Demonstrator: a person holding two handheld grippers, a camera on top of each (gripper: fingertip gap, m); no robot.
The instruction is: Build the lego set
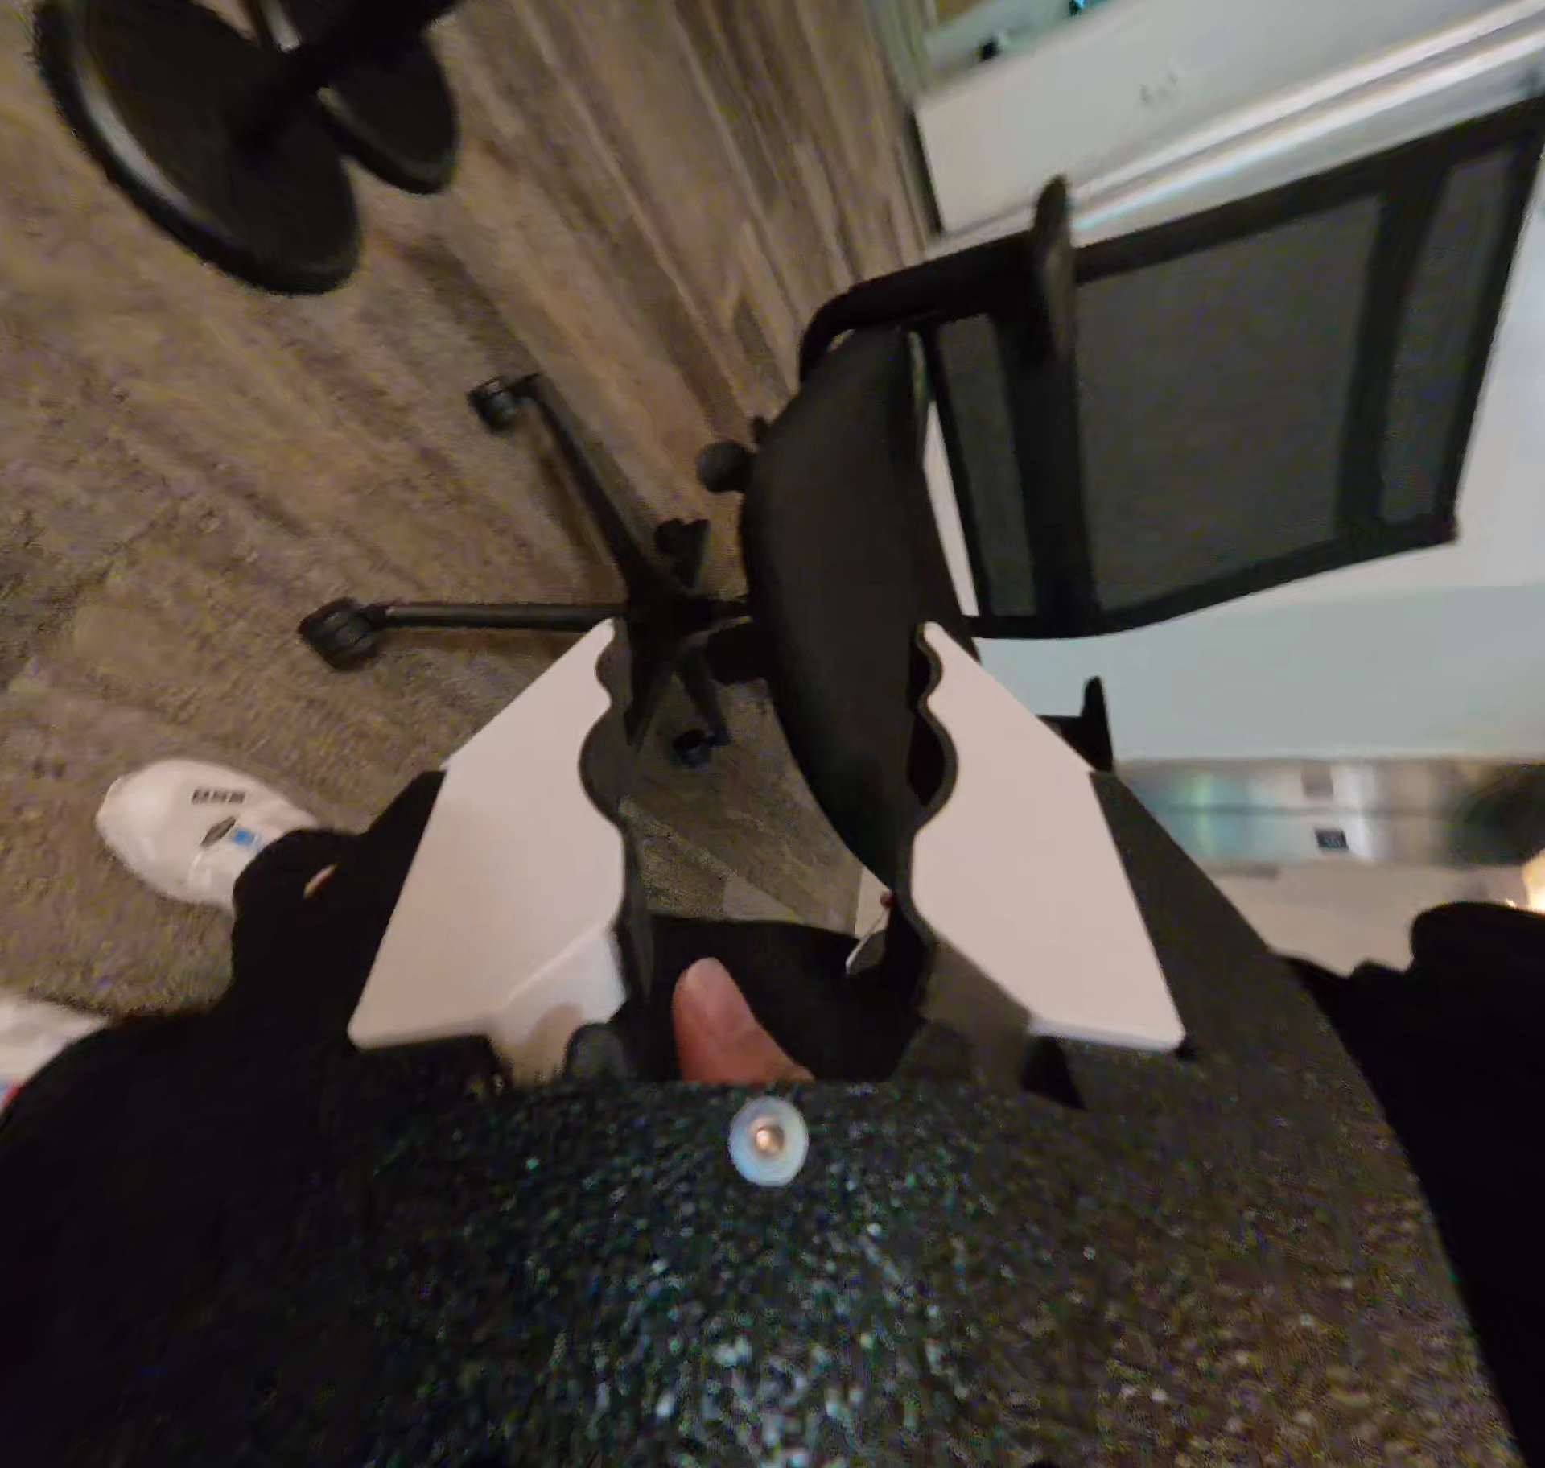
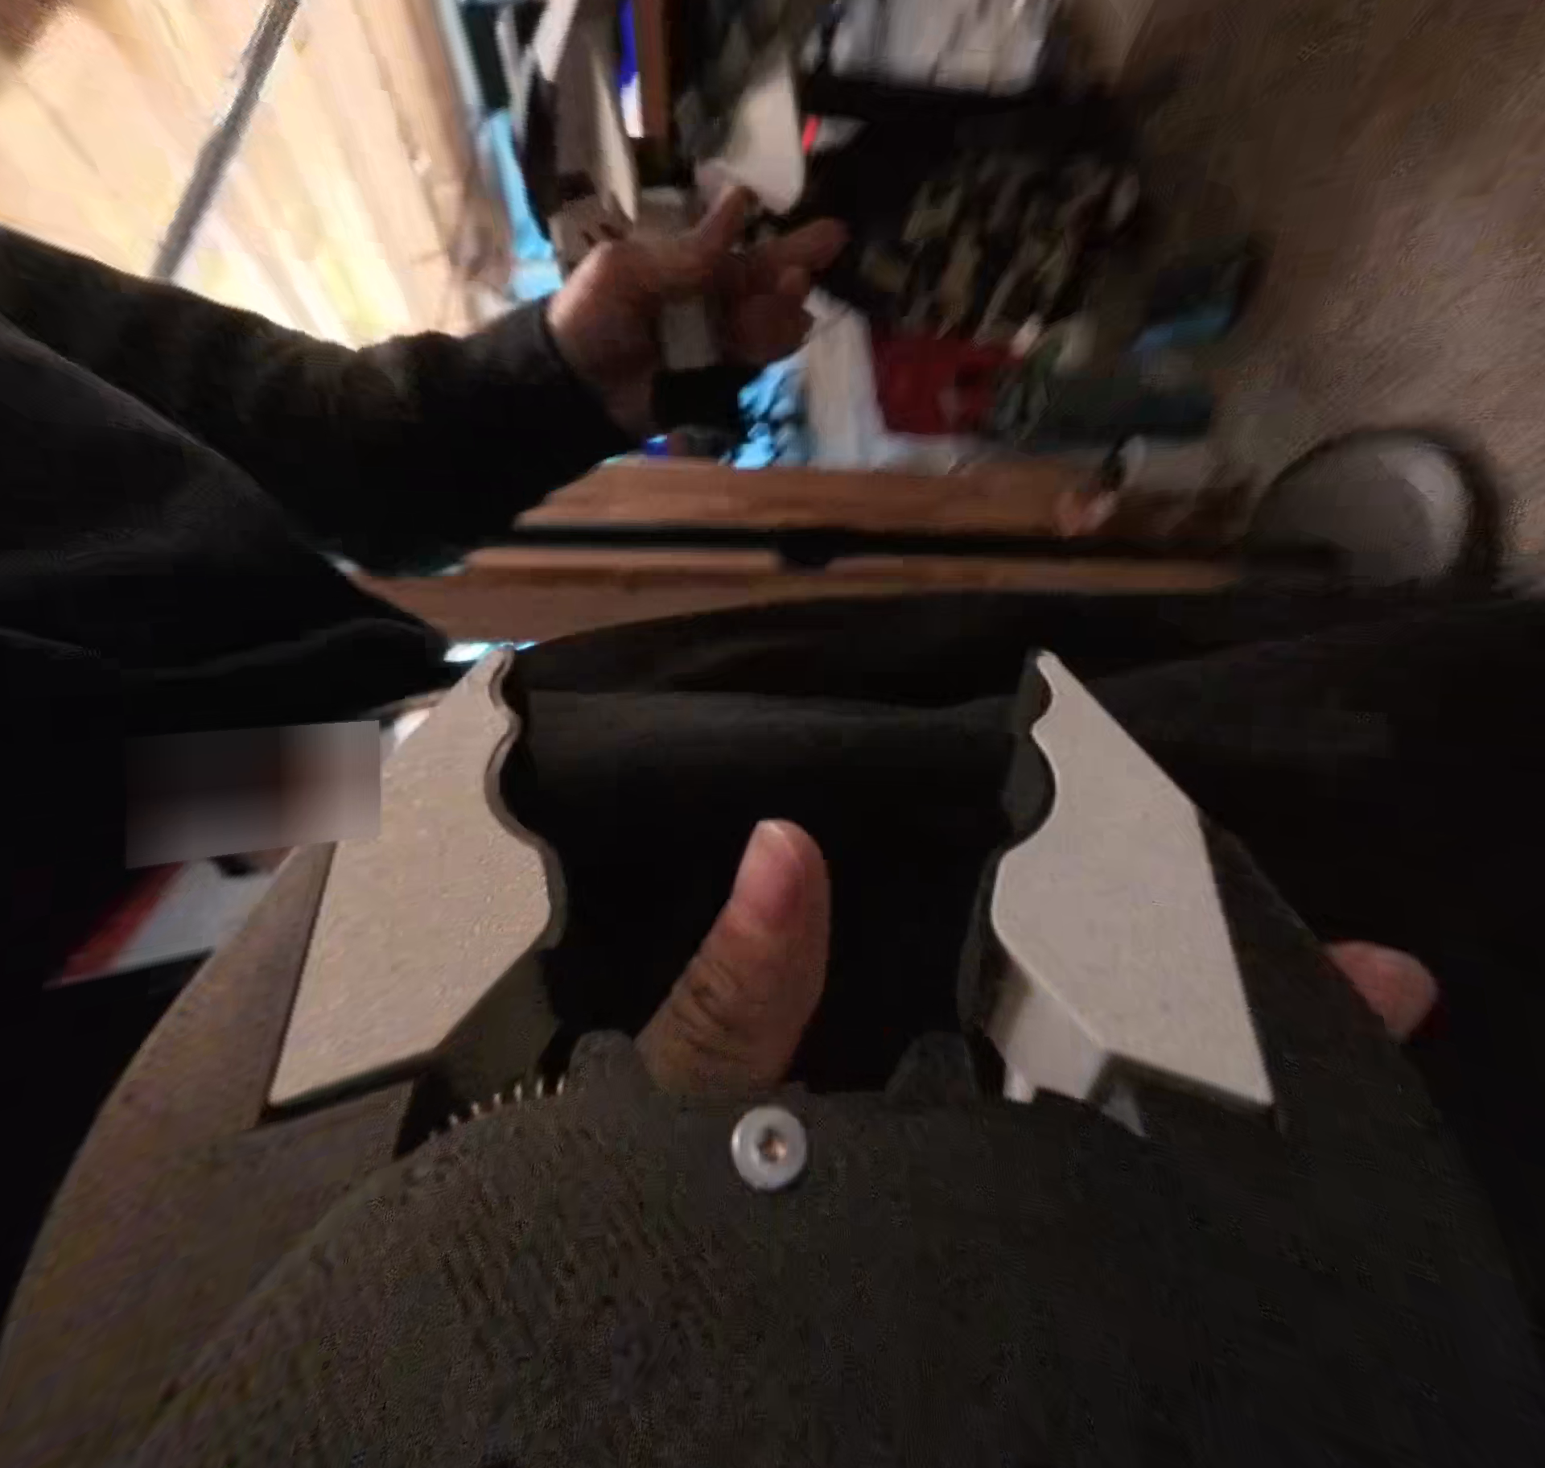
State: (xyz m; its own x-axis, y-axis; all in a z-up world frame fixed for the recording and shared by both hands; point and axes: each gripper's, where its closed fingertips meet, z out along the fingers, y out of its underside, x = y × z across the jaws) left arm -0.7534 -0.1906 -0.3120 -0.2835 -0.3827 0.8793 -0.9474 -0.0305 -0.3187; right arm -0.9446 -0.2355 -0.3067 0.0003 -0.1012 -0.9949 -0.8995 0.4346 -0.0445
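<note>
The left gripper and right gripper both gape wide, gripping nothing. A blurred heap of lego pieces lies well beyond the right gripper, past a wooden table.

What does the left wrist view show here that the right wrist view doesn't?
Only the left wrist view: a black office chair, a round black stand base and a white shoe on carpet. Only the right wrist view: a wooden table edge, blurred coloured clutter and a sleeved hand. Both: an open, empty gripper, left and right.
</note>
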